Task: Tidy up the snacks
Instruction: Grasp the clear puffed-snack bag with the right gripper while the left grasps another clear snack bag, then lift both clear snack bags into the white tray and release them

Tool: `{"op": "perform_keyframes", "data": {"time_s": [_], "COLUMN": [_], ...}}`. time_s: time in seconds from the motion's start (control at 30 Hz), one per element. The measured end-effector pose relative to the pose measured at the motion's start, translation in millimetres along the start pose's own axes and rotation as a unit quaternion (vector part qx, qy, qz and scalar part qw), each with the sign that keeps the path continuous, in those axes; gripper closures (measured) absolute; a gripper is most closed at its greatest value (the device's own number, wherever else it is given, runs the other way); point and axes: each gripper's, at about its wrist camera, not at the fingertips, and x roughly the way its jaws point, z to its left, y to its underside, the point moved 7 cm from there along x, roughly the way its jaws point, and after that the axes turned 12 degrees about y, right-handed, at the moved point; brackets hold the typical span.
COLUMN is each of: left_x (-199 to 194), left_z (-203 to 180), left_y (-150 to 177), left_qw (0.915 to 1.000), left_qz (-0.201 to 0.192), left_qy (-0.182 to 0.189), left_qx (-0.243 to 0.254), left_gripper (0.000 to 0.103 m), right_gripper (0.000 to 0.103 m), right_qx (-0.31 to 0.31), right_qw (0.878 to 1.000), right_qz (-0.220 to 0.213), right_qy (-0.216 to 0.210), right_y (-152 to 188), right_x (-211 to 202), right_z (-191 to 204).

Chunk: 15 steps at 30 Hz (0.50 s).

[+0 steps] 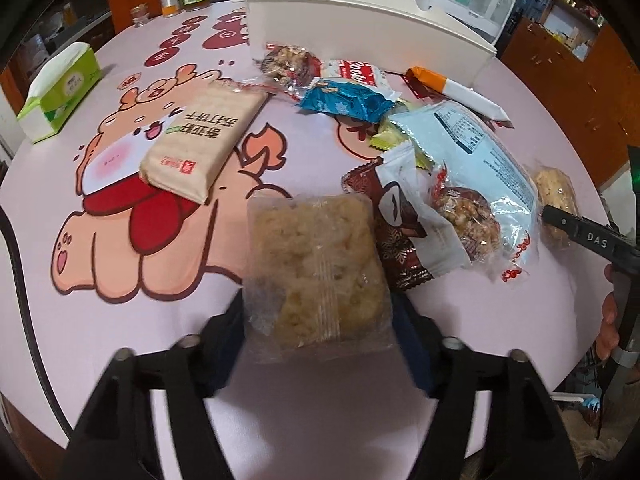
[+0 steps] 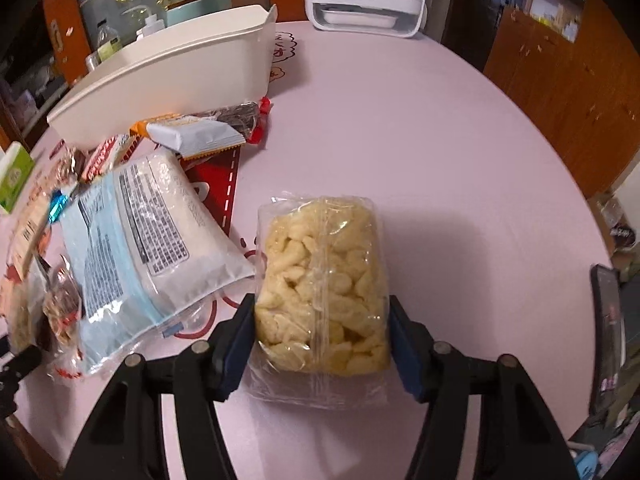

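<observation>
Left gripper [image 1: 318, 320] pinches a clear bag of brownish crisps [image 1: 316, 268], pads pressed on both sides. Right gripper [image 2: 322, 334] likewise clamps a clear bag of pale puffs [image 2: 324, 276]. Both bags are held low over the pink table [image 2: 440, 160]. Likely destination: white bin [image 2: 168, 76], behind the snack pile [image 1: 400, 140].

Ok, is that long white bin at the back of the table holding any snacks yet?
Cannot tell. Only the white bin's outer wall and rim show; the interior is hidden. The snack packets seen lie outside, on the table.
</observation>
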Motion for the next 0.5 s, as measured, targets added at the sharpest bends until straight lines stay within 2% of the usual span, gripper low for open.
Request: {"op": "perform_keyframes", "data": {"time_s": [0.03, 0.2, 0.23, 0.27, 0.3, 0.33, 0.5], "left_x": [2, 11, 11, 11, 11, 10, 2], "left_z": [0, -2, -2, -1, -1, -2, -3], "left_y": [-2, -11, -12, -14, -15, -15, -8], "left_qw": [1.0, 0.9997, 0.9996, 0.9992, 0.9986, 0.9982, 0.9992], "left_qz": [-0.001, 0.001, 0.001, -0.002, -0.005, -0.004, -0.013], "left_qy": [0.0, -0.023, -0.027, -0.037, -0.048, -0.053, -0.029], "left_qx": [-0.002, 0.008, 0.011, 0.016, 0.022, 0.027, 0.025], "left_gripper": [0.019, 0.019, 0.023, 0.035, 0.041, 0.043, 0.048], "right_gripper": [0.041, 0.041, 0.041, 0.041, 0.041, 0.042, 0.042], "right_qx": [-0.003, -0.003, -0.002, -0.002, -0.003, -0.005, -0.013], "right_qw": [1.0, 1.0, 1.0, 1.0, 1.0, 1.0, 1.0], "right_qz": [0.001, 0.008, 0.007, 0.006, 0.004, 0.003, 0.001], "right_qy": [0.006, 0.017, 0.017, 0.018, 0.019, 0.02, 0.021], "right_y": [0, 0, 1, 3, 4, 6, 12], "right_x": [0, -1, -1, -1, -2, -3, -11], "right_z": [1, 2, 2, 2, 2, 3, 8]}}
